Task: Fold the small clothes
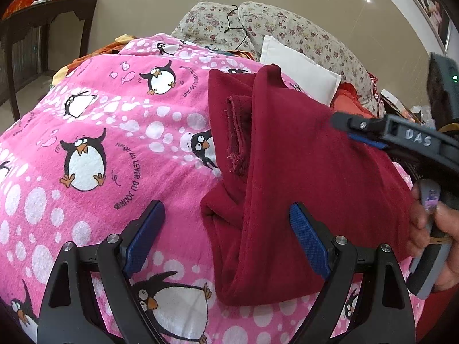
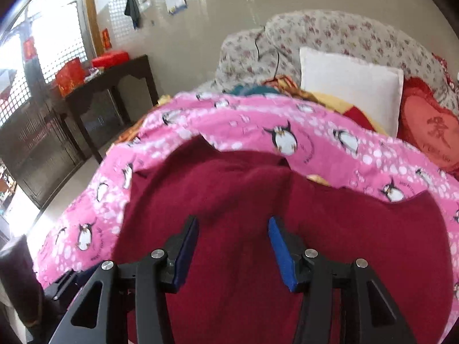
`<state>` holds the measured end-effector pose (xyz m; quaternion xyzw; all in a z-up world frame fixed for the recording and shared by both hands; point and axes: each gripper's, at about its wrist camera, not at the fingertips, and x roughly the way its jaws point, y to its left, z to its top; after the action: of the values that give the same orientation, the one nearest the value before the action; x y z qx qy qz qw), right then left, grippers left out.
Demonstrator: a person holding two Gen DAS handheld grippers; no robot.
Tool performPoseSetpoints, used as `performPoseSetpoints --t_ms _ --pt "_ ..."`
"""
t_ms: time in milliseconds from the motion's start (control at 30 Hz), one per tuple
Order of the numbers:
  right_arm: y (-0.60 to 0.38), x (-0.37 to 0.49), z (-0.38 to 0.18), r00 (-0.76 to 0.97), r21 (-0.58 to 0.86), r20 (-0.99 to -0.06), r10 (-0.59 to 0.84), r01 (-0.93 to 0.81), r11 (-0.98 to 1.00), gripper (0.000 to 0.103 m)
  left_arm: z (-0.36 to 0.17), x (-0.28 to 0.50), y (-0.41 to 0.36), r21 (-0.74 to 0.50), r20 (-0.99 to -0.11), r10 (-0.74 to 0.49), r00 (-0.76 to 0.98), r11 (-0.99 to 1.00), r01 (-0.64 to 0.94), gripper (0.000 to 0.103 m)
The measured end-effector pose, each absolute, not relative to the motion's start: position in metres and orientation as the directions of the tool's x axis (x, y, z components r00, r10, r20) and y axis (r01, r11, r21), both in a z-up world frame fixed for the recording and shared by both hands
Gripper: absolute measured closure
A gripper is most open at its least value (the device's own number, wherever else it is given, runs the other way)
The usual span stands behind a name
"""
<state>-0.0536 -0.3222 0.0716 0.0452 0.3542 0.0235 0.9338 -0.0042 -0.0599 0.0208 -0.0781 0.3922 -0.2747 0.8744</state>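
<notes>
A pink penguin-print blanket point(image 1: 94, 132) covers the bed. On it lies a dark red garment point(image 1: 301, 172), partly folded, a frayed hem showing along its left side. The left gripper point(image 1: 226, 238) hovers over the garment's near edge, jaws wide and empty. The right gripper point(image 2: 233, 253) stands above the red cloth, jaws half apart, gripping nothing.

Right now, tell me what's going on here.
A person with a gripper in each hand is folding a dark red garment on a pink penguin blanket. The garment lies partly folded, one edge doubled over. The left gripper hovers open at its near edge; the right gripper is open above the cloth, gripping nothing.
</notes>
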Motion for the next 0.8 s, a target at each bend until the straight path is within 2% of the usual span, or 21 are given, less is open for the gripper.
performPoseSetpoints --t_ms 133,233,433,600,733,800 --pt "-0.321 -0.033 0.053 0.708 0.115 -0.702 0.072 0.013 0.993 0.054 0.021 -0.004 -0.059 -0.352 -0.643 -0.541 0.542 0.837 0.419 0.014" --pt "-0.317 -0.024 0.047 0.725 0.076 -0.688 0.034 0.025 0.997 0.044 0.021 -0.004 -0.059 -0.353 -0.643 -0.542 0.541 0.837 0.418 0.014" --pt "-0.294 -0.011 0.061 0.729 0.017 -0.684 0.01 0.002 1.0 0.043 0.021 -0.004 -0.059 -0.376 -0.639 -0.555 0.533 0.829 0.414 0.014" --pt "-0.272 0.013 0.048 0.704 -0.075 -0.709 -0.04 -0.02 0.997 0.041 0.021 -0.005 -0.059 -0.377 -0.639 -0.556 0.532 0.829 0.412 0.014" --pt "-0.292 0.011 0.054 0.686 0.049 -0.727 0.043 -0.011 0.999 0.041 0.021 -0.004 -0.058 -0.381 -0.639 -0.558 0.53 0.827 0.412 0.014" --pt "-0.294 -0.001 0.061 0.699 0.056 -0.713 0.044 -0.006 0.998 0.041 0.021 -0.004 -0.059 -0.381 -0.639 -0.558 0.53 0.828 0.412 0.014"
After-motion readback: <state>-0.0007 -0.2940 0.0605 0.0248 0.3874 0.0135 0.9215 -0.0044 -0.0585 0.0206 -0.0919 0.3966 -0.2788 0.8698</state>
